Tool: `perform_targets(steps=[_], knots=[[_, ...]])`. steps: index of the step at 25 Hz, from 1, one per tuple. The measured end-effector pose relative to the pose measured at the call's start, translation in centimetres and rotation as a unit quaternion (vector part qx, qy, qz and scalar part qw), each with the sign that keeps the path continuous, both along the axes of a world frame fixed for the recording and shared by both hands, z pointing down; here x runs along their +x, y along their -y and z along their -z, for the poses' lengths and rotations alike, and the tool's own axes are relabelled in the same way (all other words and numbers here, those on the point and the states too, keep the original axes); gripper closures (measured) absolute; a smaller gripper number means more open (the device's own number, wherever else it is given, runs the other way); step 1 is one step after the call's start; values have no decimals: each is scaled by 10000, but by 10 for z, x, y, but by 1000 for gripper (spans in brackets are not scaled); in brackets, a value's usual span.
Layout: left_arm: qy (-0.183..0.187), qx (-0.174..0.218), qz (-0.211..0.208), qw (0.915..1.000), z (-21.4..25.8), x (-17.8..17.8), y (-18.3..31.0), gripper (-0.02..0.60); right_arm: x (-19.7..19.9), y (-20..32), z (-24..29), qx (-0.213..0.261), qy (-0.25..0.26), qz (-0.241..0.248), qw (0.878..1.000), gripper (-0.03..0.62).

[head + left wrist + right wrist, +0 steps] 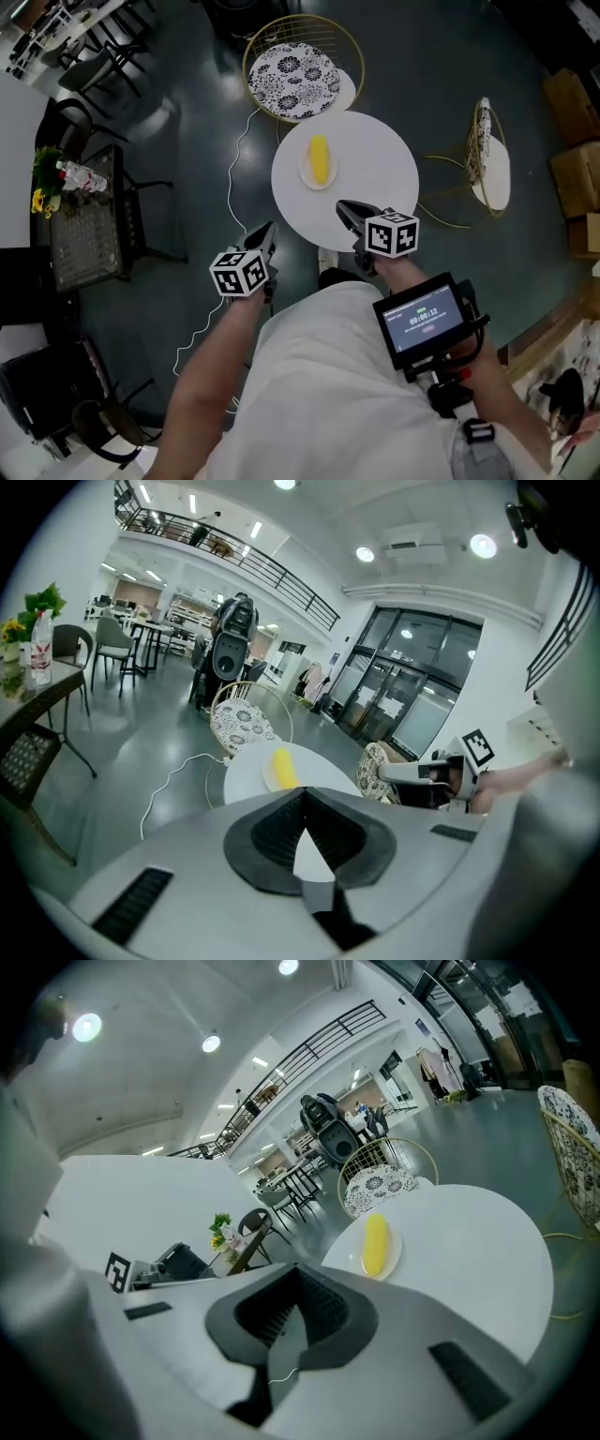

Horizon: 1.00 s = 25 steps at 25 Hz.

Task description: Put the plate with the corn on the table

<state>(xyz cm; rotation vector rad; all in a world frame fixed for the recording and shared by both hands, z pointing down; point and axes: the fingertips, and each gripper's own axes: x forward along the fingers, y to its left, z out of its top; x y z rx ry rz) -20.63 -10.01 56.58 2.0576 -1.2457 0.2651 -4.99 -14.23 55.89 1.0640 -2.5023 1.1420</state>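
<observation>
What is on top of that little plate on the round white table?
One yellow corn cob lies on the plate, covering its middle; only the rim shows around it.

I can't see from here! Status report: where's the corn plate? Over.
Left gripper and right gripper: jaws shut, empty. Plate with corn sits on the round white table, ungripped. Nothing in the way. Over.
</observation>
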Motion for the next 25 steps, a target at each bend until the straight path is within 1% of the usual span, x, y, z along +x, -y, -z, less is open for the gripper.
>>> perform_targets(steps=[6, 11, 20, 23, 25], knots=[[-6, 232, -109, 9997, 11, -1, -16, 574, -7, -16, 7, 108, 104, 100, 9998, 588], [-41, 421, -86, 9991, 32, 0, -58, 574, -2, -62, 30, 242, 152, 170, 9994, 588], [66, 930, -471, 9945, 58, 18, -90, 574, -5, -98, 59, 610, 420, 377, 9965, 588], [74, 1051, -603, 9926, 66, 26, -92, 574, -4, -102, 64, 704, 443, 371, 9958, 588], [63, 1089, -617, 9921, 67, 28, -88, 574, -3, -98, 65, 733, 448, 349, 9957, 588]])
